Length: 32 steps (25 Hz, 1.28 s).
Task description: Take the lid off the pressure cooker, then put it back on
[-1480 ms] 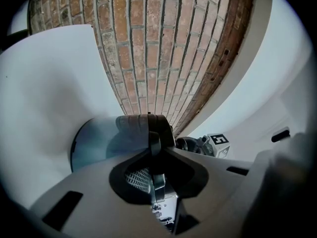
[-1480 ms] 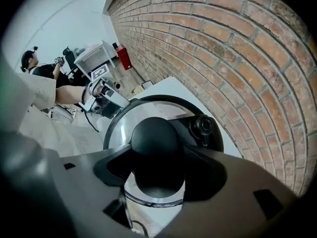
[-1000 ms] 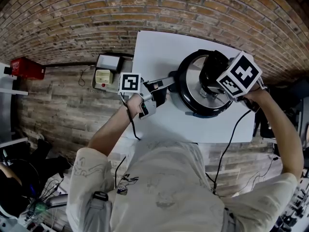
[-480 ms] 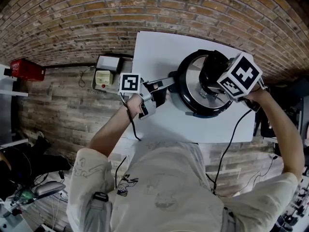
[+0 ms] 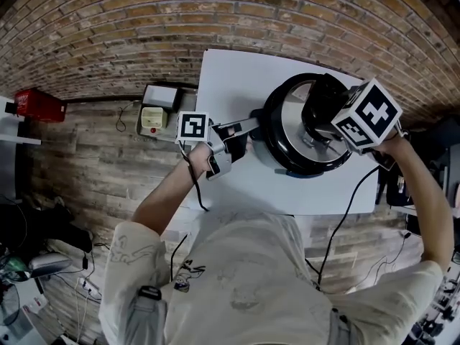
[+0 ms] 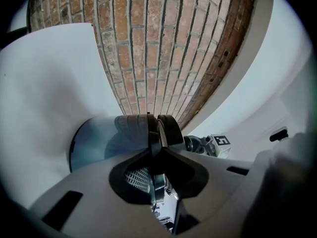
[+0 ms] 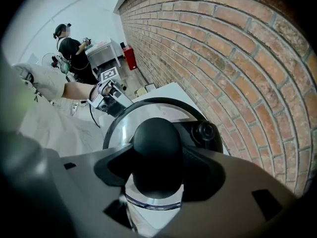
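Though smooth, bulbous black lid knob point(image 7: 157, 152)

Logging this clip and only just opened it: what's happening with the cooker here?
A person works on a pressure cooker on the white table with two handheld grippers. The left claw is clamped on the cooker's side handle, bracing it. The right claw points down and grips the black knob of the lid. The lid looks seated on the pot, not lifted.
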Motion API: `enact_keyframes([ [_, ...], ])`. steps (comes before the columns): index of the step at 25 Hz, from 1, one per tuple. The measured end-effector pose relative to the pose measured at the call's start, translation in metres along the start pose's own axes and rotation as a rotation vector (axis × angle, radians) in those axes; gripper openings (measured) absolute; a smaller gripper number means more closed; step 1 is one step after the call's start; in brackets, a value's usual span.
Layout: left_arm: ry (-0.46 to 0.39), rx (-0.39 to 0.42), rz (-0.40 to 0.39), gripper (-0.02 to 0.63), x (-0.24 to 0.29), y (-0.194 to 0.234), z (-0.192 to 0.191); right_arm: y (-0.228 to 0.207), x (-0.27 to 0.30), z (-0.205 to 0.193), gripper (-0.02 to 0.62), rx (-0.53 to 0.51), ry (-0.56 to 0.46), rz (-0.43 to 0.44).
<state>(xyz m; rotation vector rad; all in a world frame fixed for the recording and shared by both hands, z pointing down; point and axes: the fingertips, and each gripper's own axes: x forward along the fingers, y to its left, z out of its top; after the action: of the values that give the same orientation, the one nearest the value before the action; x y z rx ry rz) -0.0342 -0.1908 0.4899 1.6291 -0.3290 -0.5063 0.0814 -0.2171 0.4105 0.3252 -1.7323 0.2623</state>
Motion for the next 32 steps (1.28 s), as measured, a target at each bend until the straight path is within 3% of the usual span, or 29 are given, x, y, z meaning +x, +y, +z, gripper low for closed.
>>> enact_keyframes([
  [7,0.002,0.001,0.001,0.071,0.0,0.002,0.0,0.009,-0.006,0.002,0.293,0.016,-0.018,0.046],
  [22,-0.014,-0.013,0.011,0.071,-0.002,0.001,0.001,-0.005,-0.054,0.0,0.293,0.042,-0.055,-0.021],
  [28,-0.028,-0.023,0.009,0.071,-0.002,0.003,0.002,-0.007,-0.057,-0.02,0.293,0.092,-0.064,-0.013],
  [32,-0.035,-0.041,0.015,0.069,-0.003,0.005,0.001,-0.011,-0.061,-0.047,0.293,0.184,-0.09,-0.005],
])
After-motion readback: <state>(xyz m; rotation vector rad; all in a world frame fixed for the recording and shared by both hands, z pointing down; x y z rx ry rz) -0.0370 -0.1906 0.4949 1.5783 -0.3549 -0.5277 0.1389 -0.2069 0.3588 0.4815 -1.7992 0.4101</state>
